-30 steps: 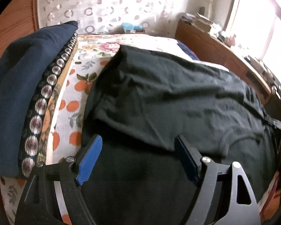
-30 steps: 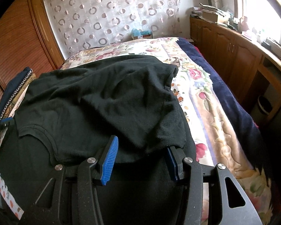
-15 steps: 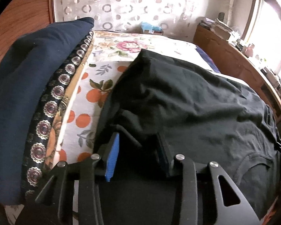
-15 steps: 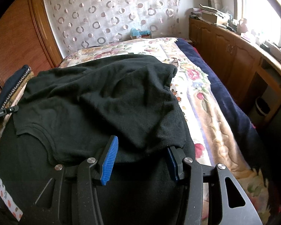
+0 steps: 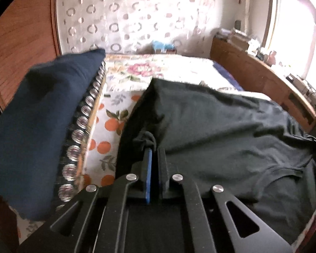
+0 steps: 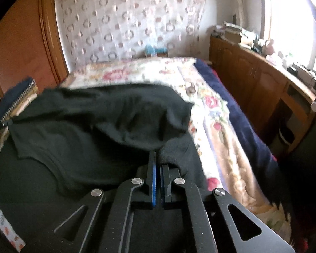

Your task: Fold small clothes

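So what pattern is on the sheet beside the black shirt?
Oranges with green leaves on a white sheet, clearest in the left wrist view.

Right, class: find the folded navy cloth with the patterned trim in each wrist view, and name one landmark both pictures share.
Left wrist view: the navy cloth fills the left side, beside the black garment.
Right wrist view: the same cloth is only a small piece at the far left edge, behind the garment's corner.
Shared landmark: the circle-patterned curtain behind the bed.

We see a bedroom: floral bedspread [image 6: 212,113], ring-print curtain [image 6: 132,21] at back, wood cabinets [image 6: 252,80] on right w/ clutter, bright window [image 5: 292,38].
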A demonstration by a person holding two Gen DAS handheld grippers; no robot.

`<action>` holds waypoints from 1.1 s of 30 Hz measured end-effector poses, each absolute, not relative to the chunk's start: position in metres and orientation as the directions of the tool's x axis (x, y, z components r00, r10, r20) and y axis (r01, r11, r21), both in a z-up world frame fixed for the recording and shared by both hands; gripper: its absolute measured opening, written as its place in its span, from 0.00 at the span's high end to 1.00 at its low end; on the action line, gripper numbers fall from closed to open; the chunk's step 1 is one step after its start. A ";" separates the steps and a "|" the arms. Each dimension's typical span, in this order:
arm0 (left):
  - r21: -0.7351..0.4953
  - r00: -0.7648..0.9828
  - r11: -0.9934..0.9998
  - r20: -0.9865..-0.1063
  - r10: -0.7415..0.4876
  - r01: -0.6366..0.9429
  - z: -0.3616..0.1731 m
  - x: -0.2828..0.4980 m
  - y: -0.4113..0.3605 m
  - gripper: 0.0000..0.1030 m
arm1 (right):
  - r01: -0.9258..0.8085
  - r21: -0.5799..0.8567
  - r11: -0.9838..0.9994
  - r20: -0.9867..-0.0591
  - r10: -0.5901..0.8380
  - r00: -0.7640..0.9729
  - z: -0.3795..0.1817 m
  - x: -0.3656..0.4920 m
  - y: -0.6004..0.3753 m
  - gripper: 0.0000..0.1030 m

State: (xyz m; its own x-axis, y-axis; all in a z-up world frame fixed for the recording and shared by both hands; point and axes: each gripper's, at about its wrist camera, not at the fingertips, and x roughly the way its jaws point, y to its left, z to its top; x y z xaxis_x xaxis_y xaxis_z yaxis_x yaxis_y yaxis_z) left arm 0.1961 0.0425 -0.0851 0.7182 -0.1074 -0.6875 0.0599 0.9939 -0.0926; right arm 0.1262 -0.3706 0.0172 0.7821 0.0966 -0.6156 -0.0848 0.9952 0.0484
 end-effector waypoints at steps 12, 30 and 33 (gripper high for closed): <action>-0.140 0.772 0.979 -0.603 -0.202 0.147 -0.048 0.128 0.063 0.95 | -0.151 0.024 0.988 -0.522 0.141 0.841 0.043 0.069 -0.384 0.98; -0.125 0.738 0.980 -0.646 -0.197 0.152 -0.080 0.063 0.063 0.95 | -0.209 0.007 0.978 -0.645 0.164 0.746 0.010 0.037 -0.391 0.98; -0.133 0.717 0.980 -0.668 -0.201 0.151 -0.088 0.066 0.062 0.95 | -0.206 0.031 0.978 -0.668 0.173 0.723 -0.002 0.045 -0.394 0.98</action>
State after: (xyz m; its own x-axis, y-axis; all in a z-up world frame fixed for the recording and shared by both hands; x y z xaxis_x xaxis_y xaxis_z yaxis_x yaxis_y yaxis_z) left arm 0.0655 0.0621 -0.0879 0.7166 -0.2010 -0.6679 0.1508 0.9796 -0.1330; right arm 0.0445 -0.3936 -0.0017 0.7233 0.1734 -0.6684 -0.2059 0.9781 0.0310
